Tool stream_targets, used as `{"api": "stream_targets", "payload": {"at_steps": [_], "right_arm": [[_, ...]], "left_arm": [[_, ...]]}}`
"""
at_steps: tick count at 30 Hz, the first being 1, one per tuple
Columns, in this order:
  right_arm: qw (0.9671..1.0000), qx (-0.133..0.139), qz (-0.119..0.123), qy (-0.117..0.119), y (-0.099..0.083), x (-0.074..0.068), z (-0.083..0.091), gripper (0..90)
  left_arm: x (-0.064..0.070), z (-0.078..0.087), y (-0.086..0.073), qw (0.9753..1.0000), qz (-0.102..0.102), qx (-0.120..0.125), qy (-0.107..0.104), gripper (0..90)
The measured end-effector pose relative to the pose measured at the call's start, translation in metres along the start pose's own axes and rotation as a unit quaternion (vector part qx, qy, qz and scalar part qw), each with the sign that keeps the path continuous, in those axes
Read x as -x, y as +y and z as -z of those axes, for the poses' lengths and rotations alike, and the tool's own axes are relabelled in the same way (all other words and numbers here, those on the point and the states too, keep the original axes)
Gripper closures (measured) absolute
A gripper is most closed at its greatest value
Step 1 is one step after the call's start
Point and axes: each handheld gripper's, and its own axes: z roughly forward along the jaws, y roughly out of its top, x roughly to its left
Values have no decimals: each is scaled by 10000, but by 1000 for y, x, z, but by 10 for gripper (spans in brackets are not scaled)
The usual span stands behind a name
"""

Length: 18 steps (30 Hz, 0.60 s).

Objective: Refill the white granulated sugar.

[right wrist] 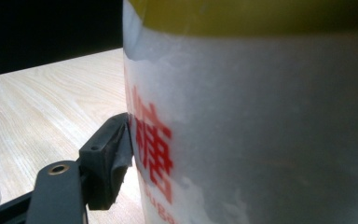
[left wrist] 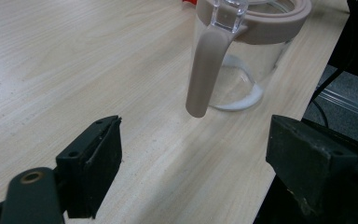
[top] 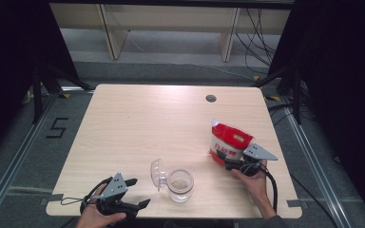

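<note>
Far half of table bare, open passage. Near edge: glass jar with open lid stands between grippers. Left gripper just beside lid, jaws apart, bare wood before them. Red-and-white bag blocks right side, clamped by right gripper.

In the right gripper view we saw the sugar bag so close that it ran past the top, right and bottom edges, its red print blurred and cut off at the bottom, and it hid one jaw of the right tongs. In the left gripper view the top edge cut the glass jar at its rim. From the high view we could not read the bag's lettering.
</note>
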Motion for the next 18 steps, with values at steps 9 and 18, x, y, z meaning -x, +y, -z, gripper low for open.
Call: {"api": "stream_targets", "payload": {"at_steps": [9, 18], "right_arm": [[10000, 37, -76, 51, -2, 0, -2, 301], [10000, 20, 47, -6, -4, 2, -5, 297]], "left_arm": [[0, 0, 0, 10000, -2, -3, -6, 178], [2, -1, 0, 9999, 87, 90, -62, 178]]}}
